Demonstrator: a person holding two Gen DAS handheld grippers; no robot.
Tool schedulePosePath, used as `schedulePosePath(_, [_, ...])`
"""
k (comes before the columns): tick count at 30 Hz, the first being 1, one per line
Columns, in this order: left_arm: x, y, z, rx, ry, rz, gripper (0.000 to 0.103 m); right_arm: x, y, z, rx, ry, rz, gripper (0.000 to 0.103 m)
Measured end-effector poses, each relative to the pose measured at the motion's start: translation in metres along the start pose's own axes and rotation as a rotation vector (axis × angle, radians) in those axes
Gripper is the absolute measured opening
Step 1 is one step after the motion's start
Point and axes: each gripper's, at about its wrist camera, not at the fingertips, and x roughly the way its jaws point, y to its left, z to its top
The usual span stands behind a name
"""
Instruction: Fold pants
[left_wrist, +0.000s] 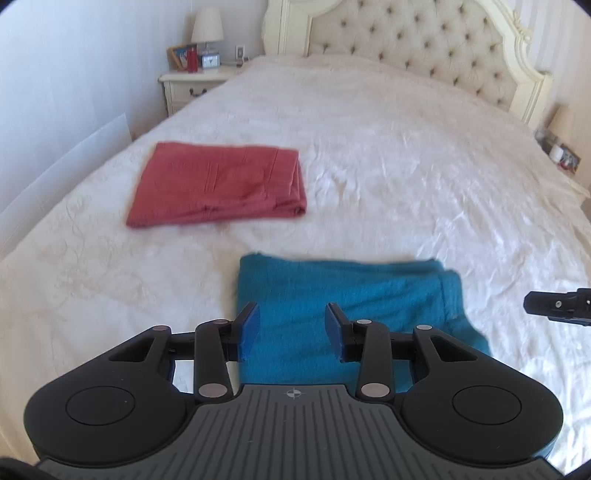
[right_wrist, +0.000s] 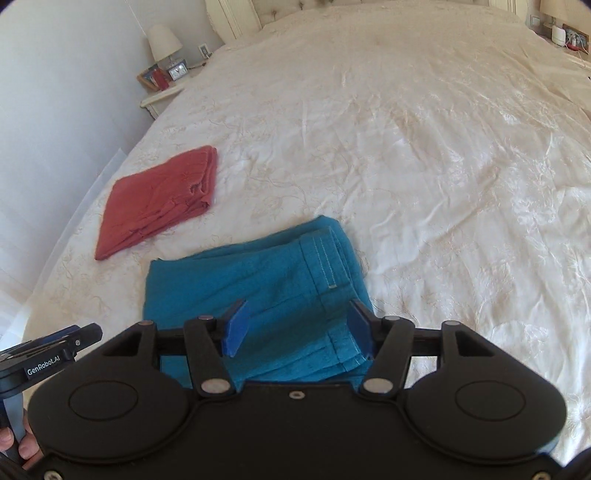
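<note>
Left claw (left_wrist: 291, 330) and right claw (right_wrist: 297, 326) both agape, empty, above folded teal pants (right_wrist: 258, 295); red pants (left_wrist: 218, 184) folded beyond, on bed (left_wrist: 406, 166).

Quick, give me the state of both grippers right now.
Left gripper: open, empty, above the folded teal pants.
Right gripper: open, empty, above the same pants.

Bedspread (right_wrist: 424, 147) wide open to the right; red pants (right_wrist: 159, 199) block far-left.
</note>
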Motion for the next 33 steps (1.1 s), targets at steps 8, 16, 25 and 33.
schedulePosePath(8, [-0.053,-0.038,0.034,0.071,-0.087,0.112,0.068,-0.058,0.032,0.038,-0.134,-0.142,0.027,0.074])
schedulePosePath(16, [-0.073,-0.067,-0.01,0.005,0.025,0.177,0.072,-0.082,0.035,-0.005,-0.249,-0.113,0.002,0.074])
schedulePosePath(25, [-0.097,-0.09,-0.054,-0.01,0.075,0.186,0.072,-0.109,0.023,-0.046,-0.286,-0.085,-0.006,0.076])
schedulePosePath(33, [-0.112,-0.099,-0.076,-0.016,0.084,0.21,0.072,-0.117,0.019,-0.066,-0.306,-0.044,-0.069,0.082])
